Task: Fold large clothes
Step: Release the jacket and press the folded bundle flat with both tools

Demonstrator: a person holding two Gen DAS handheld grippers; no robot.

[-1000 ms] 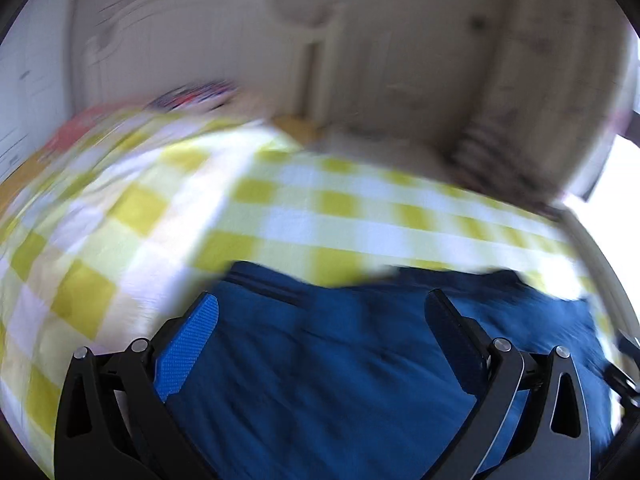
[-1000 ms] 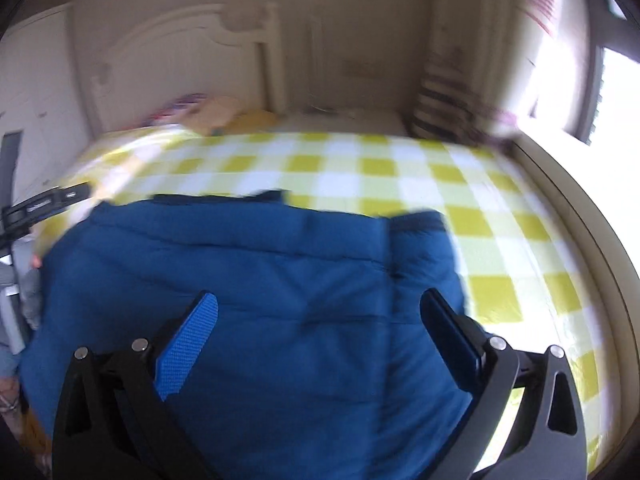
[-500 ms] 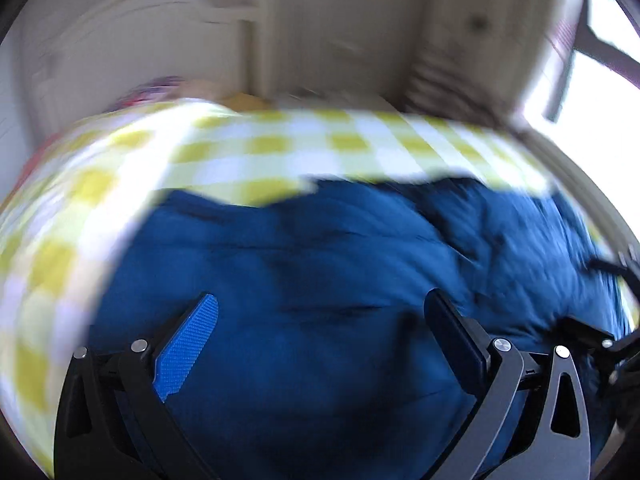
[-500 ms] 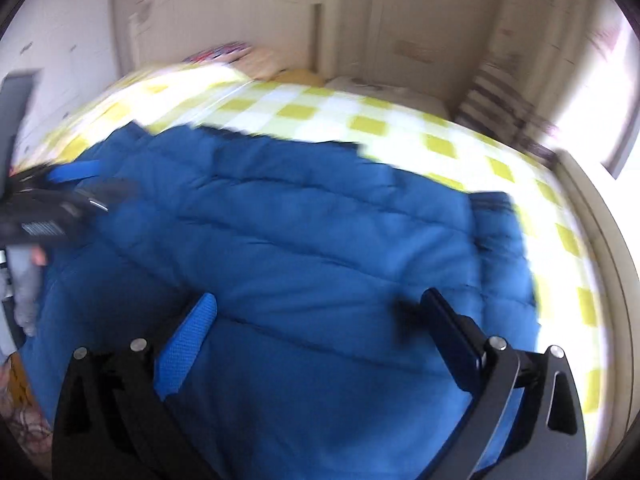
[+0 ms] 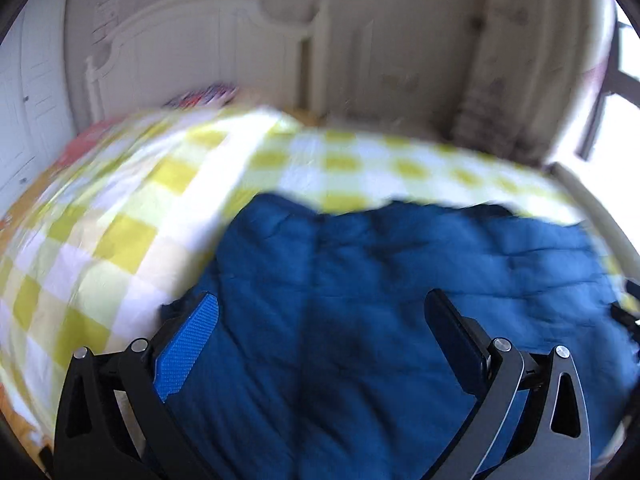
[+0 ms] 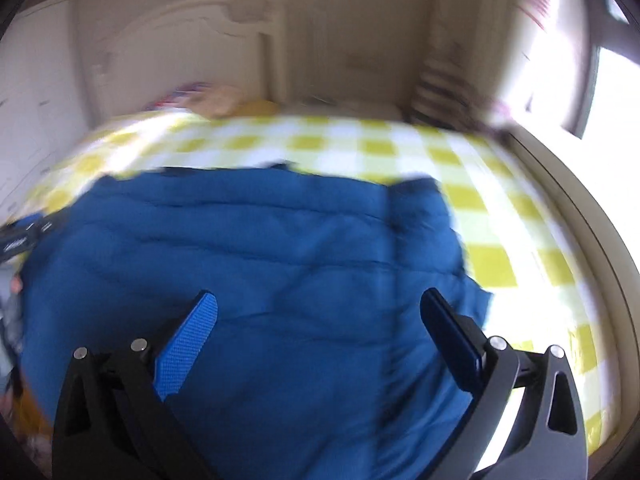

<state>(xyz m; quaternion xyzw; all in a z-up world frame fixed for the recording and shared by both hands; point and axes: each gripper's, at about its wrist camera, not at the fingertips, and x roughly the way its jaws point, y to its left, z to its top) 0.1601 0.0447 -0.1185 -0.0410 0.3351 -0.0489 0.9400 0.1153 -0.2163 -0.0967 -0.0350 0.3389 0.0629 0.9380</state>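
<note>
A large blue quilted jacket (image 5: 380,288) lies spread on a bed with a yellow-and-white checked sheet (image 5: 120,216). In the left wrist view my left gripper (image 5: 320,312) hovers over the jacket's left part, open, nothing between its fingers. The right wrist view shows the same jacket (image 6: 260,264) filling the lower frame, with a folded band along its right side. My right gripper (image 6: 318,312) hangs above it, open and empty. The other gripper (image 6: 24,236) shows as a dark blur at the jacket's left edge. Both views are blurred by motion.
A white headboard (image 5: 192,40) and some colourful items (image 5: 200,96) stand at the bed's far end. A bright window (image 6: 592,92) and a ledge run along the bed's right side. A striped object (image 6: 440,80) leans in the far right corner.
Both cameras have swung: the left view turned back left, showing more checked sheet, and the right view turned right toward the jacket's right edge. Both grippers stayed open.
</note>
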